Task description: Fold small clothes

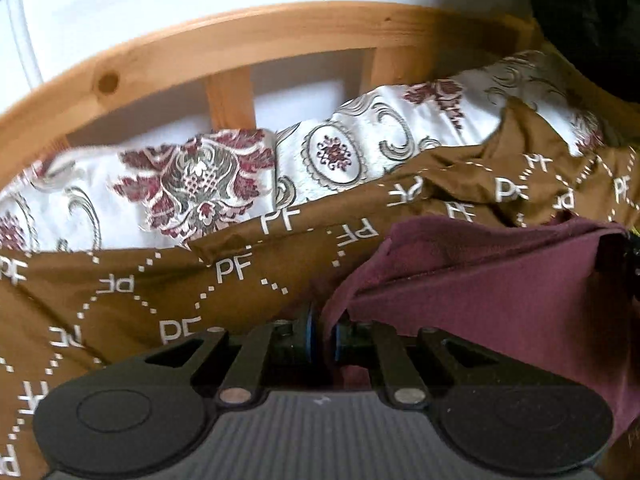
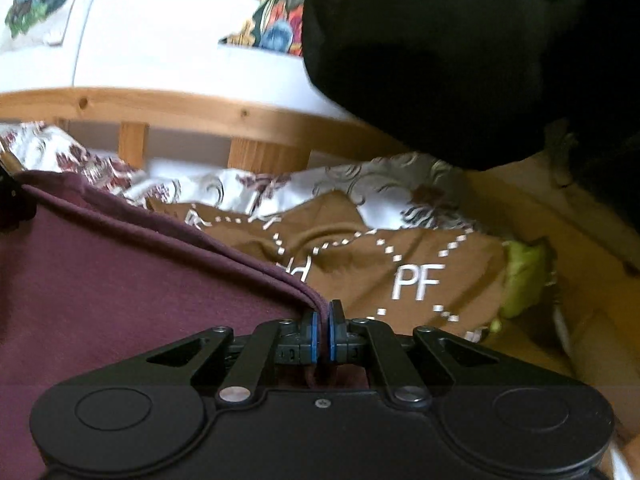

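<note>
A maroon garment (image 1: 480, 288) hangs stretched between my two grippers over a bed. In the left wrist view its left corner drops in between the blue pads of my left gripper (image 1: 324, 336), which is shut on the cloth. In the right wrist view the same maroon garment (image 2: 120, 280) fills the left half. Its hemmed upper edge runs down into my right gripper (image 2: 323, 336), whose pads are pinched shut on that corner. How the lower part of the garment lies is hidden behind the gripper bodies.
A brown sheet printed with white PF letters (image 1: 160, 280) covers the bed under the garment. Behind it lie a white cover with dark red ornaments (image 1: 192, 184) and a curved wooden headboard (image 1: 240, 40). A black bulk (image 2: 440, 60) looms at upper right, and a yellow-green cloth (image 2: 524, 276) lies at right.
</note>
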Demonstrator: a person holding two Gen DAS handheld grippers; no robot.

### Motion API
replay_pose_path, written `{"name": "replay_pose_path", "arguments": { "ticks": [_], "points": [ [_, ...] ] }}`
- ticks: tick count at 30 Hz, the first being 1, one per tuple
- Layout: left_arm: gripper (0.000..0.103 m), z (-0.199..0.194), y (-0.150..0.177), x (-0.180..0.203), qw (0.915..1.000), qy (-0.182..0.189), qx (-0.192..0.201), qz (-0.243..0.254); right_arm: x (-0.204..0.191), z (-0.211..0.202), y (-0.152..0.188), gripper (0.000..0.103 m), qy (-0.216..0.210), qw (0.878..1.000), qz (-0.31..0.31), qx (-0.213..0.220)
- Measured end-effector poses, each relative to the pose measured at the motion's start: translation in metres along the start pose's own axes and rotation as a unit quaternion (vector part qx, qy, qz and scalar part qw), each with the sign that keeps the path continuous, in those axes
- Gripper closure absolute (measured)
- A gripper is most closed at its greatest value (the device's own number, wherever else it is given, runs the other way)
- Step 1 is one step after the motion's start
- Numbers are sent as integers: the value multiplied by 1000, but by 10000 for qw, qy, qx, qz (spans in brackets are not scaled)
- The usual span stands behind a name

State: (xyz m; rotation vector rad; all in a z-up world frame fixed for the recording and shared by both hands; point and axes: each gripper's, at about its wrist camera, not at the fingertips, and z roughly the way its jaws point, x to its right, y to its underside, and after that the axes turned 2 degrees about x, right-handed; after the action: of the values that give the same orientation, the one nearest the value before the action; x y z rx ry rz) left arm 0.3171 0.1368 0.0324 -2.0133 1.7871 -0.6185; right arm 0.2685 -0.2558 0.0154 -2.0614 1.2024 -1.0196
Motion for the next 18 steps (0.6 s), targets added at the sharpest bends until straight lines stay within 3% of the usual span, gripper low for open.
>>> {"name": "replay_pose_path", "arguments": {
  "ticks": [6,8,11,15,17,18],
  "points": [
    [66,3,11,-14,9996,219,143,-132,-2,27,12,95,-69,9999,114,-73],
    [43,-2,15,-18,9993,284,182,-179,-2,28,15,95,-96,9999,139,-35],
    [19,-17,20,-24,9982,348,362,-324,1,26,18,94,-155,9997,170,11],
    [10,-37,29,-38,9938,640,557,-722,9,24,17,81,-284,9990,354,17],
    [10,-44,37,-40,9924,733,589,-799,14,23,15,66,-345,9984,448,-2],
    [10,-47,42,-38,9925,756,584,-759,16,21,14,52,-390,9980,507,-9]
  ]
}}
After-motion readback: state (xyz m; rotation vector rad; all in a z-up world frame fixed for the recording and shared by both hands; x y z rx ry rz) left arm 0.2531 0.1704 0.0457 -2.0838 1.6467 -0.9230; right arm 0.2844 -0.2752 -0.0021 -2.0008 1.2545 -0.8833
